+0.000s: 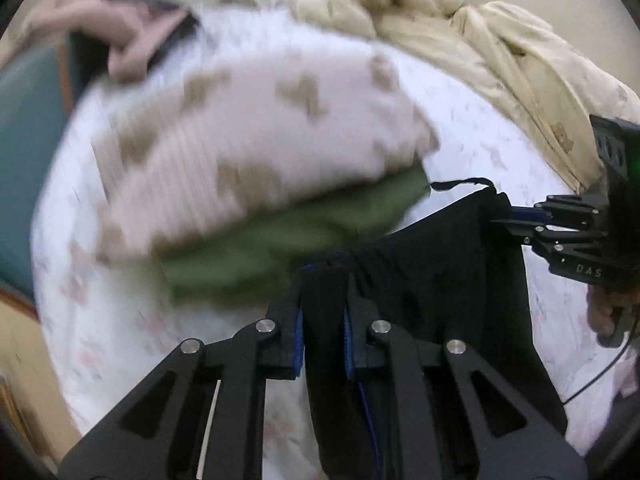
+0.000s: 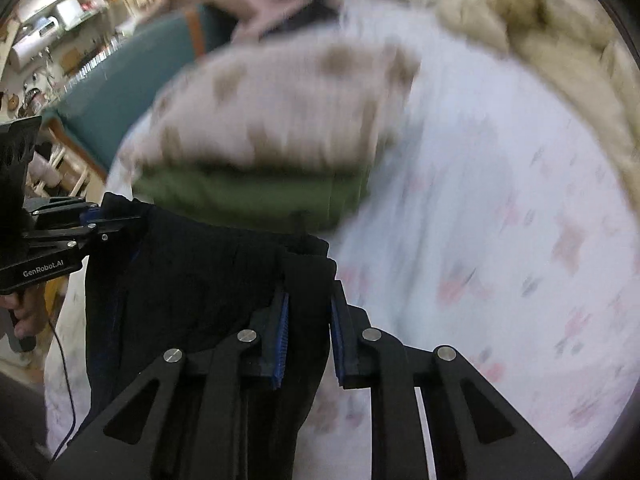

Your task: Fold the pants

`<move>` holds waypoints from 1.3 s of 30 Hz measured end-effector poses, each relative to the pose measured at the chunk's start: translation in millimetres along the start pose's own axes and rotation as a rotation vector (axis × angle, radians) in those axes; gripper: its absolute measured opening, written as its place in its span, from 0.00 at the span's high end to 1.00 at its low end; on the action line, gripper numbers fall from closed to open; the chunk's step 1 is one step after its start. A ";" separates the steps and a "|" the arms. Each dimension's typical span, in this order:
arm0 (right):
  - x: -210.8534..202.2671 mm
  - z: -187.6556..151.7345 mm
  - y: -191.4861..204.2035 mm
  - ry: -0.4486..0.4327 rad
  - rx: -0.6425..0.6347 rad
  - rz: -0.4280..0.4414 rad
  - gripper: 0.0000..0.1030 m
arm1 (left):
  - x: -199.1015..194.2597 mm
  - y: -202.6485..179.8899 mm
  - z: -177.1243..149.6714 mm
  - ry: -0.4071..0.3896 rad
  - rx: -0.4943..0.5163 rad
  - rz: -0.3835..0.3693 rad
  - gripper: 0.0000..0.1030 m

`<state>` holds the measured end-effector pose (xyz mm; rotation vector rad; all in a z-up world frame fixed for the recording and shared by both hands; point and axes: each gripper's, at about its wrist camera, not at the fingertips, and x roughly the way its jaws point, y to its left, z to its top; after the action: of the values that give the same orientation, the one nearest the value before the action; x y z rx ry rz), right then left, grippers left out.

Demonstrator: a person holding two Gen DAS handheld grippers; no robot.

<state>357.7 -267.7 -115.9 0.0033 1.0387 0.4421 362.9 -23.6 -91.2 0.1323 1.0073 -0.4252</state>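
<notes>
Two grippers had the black pants strung up between them, just in front of the green folded cloth that served as the marker on the bed. To the left of that cloth, a teal chair stood off the bed's edge. On top of the cloth sat a pink patterned stack. Directly in front of it, the left gripper was clamped on one bunched end of the pants, fabric filling the gap between its blue pads. Further right of the cloth, the right gripper pinched the other end the same way. The pants hung below both, draping onto the flowered sheet. They looked light, limp and a touch slippery, sagging between the two holds. Gripping at the outer corners of the top edge should keep them spread for a clean fold.
</notes>
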 end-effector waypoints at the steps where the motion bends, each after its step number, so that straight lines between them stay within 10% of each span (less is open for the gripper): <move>1: -6.4 0.7 2.9 -0.017 -0.023 0.005 0.82 | -2.4 -4.3 -2.3 -0.007 0.025 0.013 0.89; 13: -97.3 -72.0 34.4 -0.099 -0.149 0.061 0.82 | -102.6 -75.6 -69.3 -0.138 0.269 0.002 0.89; 20: -124.8 -154.3 77.0 -0.010 -0.222 0.053 0.81 | -124.1 -110.9 -162.2 0.015 0.354 -0.065 0.83; 23: -112.2 -200.6 88.5 0.095 -0.204 0.045 0.73 | -98.0 -116.2 -198.3 0.244 0.328 -0.118 0.82; 26: -109.0 -237.1 98.1 0.161 -0.251 -0.010 0.58 | -91.6 -110.0 -221.1 0.375 0.287 -0.156 0.59; 30: -125.4 -259.6 89.8 0.212 -0.206 0.031 0.58 | -110.6 -85.6 -212.8 0.352 0.191 -0.162 0.54; 35: -157.6 -223.1 69.7 0.019 -0.026 -0.036 0.58 | -129.2 -76.2 -172.7 0.122 -0.036 -0.121 0.54; 39: -140.4 -198.3 66.9 0.011 0.068 -0.018 0.62 | -93.3 -96.0 -168.0 0.160 -0.074 -0.048 0.55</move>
<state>109.0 -296.9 -87.5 0.0527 1.0638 0.3908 148.3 -34.0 -94.2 0.0758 1.1838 -0.4255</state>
